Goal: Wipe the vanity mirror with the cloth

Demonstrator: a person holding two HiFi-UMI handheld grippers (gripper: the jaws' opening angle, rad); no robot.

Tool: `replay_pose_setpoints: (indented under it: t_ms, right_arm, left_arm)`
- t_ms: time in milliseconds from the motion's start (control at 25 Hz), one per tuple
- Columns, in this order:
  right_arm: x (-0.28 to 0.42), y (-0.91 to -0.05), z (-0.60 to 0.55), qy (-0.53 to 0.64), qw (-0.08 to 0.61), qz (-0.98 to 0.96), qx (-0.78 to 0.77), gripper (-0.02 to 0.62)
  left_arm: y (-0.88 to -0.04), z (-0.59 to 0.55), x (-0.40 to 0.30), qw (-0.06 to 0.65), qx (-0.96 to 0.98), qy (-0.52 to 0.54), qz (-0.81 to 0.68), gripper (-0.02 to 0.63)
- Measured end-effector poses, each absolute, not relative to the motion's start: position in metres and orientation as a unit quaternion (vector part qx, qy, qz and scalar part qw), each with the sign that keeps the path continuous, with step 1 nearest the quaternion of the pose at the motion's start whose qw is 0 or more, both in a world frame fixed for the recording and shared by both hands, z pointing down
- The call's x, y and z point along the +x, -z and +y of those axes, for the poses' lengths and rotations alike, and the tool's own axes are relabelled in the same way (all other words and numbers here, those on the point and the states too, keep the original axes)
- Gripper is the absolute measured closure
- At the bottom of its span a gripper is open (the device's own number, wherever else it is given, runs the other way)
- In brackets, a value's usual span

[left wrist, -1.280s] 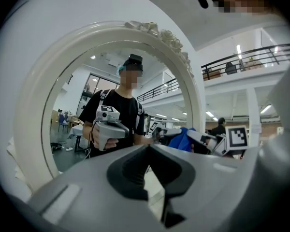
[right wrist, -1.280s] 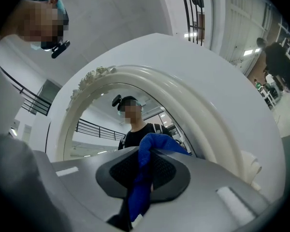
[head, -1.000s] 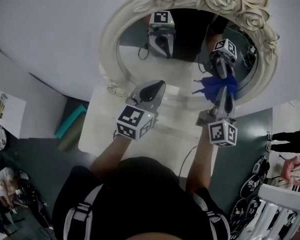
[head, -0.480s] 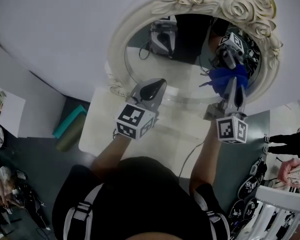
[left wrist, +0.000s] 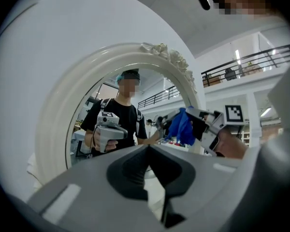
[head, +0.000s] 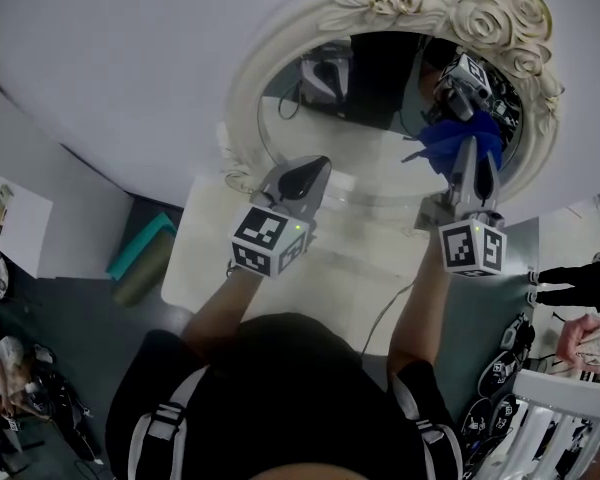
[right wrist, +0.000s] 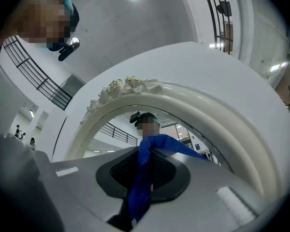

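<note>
The oval vanity mirror has an ornate cream frame (head: 242, 98) and stands at the back of a white table (head: 205, 258). My right gripper (head: 472, 153) is shut on a blue cloth (head: 458, 136), which it holds against the right side of the glass (head: 380, 158). In the right gripper view the cloth (right wrist: 144, 178) hangs between the jaws below the frame's arch (right wrist: 208, 110). My left gripper (head: 315, 168) hovers shut and empty before the mirror's lower left. From the left gripper view the cloth (left wrist: 181, 127) shows at the right of the frame (left wrist: 63, 100).
A cable (head: 380, 313) trails across the tabletop between my arms. A teal object (head: 140, 243) lies on the floor left of the table. A white chair (head: 560, 408) and a person (head: 580, 288) are at the right.
My right gripper has carried the cloth up and to the right across the glass. The left gripper has stayed about where it was.
</note>
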State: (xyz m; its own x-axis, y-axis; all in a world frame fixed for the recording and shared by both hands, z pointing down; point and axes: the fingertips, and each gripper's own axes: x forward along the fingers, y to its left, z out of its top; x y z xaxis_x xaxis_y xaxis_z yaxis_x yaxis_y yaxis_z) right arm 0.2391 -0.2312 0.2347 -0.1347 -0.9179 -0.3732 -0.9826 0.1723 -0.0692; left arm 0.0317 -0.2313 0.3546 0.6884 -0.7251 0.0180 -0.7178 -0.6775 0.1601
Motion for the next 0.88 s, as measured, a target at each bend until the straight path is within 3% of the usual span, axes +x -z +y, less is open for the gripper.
replay_pose_setpoints:
  t_ms: [880]
  right_arm:
    - [0.127,-0.189,-0.254,-0.156,0.135,0.798,-0.566,0.557]
  left_arm:
    - [-0.360,-0.224,0.002,0.085,0.909,0.024,-0.407,0.600]
